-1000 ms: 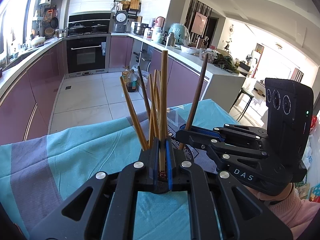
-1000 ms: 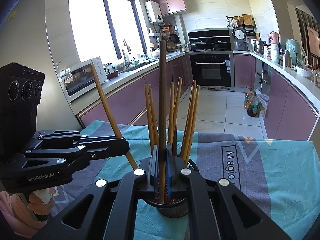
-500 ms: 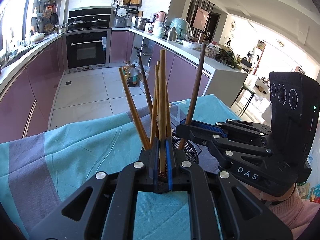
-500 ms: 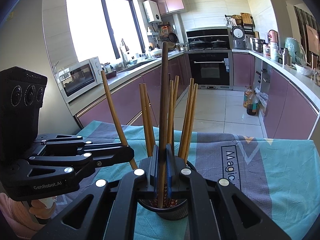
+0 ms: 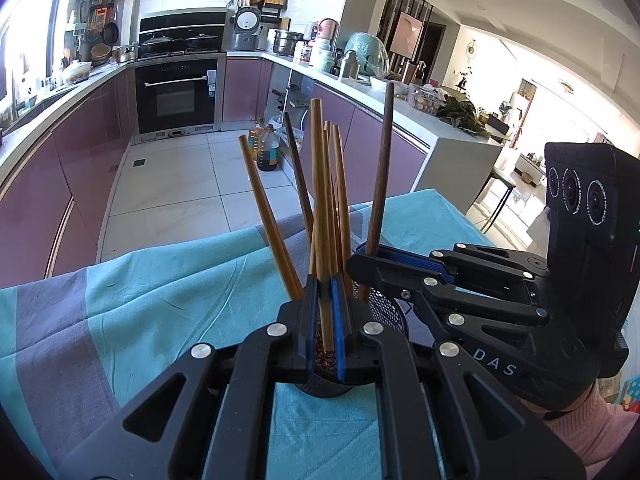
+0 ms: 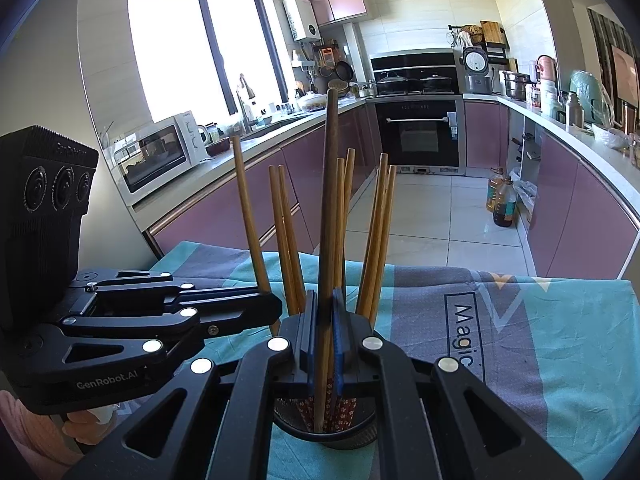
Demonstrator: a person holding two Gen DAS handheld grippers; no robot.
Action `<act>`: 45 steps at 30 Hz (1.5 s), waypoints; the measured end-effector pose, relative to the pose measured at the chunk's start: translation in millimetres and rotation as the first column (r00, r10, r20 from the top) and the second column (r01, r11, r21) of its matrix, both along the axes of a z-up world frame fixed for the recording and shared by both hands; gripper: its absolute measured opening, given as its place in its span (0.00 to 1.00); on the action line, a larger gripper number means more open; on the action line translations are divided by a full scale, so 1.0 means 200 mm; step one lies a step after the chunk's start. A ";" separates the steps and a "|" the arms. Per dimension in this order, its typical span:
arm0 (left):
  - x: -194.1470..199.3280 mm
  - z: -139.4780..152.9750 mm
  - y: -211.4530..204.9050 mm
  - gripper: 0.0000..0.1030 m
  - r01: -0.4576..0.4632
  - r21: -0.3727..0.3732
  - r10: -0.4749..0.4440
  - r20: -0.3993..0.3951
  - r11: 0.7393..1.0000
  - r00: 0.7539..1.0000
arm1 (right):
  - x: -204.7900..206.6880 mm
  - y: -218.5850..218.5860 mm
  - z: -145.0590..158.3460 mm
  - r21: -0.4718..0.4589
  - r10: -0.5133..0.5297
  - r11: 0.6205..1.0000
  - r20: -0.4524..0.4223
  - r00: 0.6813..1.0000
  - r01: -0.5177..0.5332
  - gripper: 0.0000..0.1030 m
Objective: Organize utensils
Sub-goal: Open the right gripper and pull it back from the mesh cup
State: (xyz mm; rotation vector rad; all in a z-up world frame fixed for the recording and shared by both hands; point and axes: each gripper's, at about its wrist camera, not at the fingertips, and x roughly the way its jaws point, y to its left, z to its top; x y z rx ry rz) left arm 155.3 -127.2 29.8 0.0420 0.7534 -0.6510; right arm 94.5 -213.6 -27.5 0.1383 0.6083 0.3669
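Right wrist: each tool [image 6: 325,336] [image 5: 325,320] grips one chopstick; eight stand in holder [image 6: 324,436].

teal-grey tablecloth [image 6: 520,360]; tan chopsticks [image 5: 320,184]; black mesh holder [image 5: 384,312]

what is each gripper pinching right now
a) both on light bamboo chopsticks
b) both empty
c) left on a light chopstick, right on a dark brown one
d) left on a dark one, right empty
c: the left gripper is shut on a light chopstick, while the right gripper is shut on a dark brown chopstick, both over the mesh holder.
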 end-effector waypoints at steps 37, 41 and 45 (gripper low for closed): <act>-0.02 -0.12 0.05 0.25 -0.070 0.000 0.070 0.051 0.998 0.996 | -0.05 -0.02 -0.02 0.009 -0.016 1.000 -0.011 1.000 0.016 0.23; -0.09 -0.09 0.13 0.42 -0.130 -0.010 0.130 0.110 0.991 0.985 | -0.11 -0.03 0.00 -0.013 -0.038 0.999 0.029 0.999 0.039 0.47; -0.18 -0.06 0.23 0.63 -0.193 -0.025 0.194 0.172 0.981 0.966 | -0.17 -0.02 0.01 -0.012 -0.050 0.999 0.062 0.997 0.051 0.68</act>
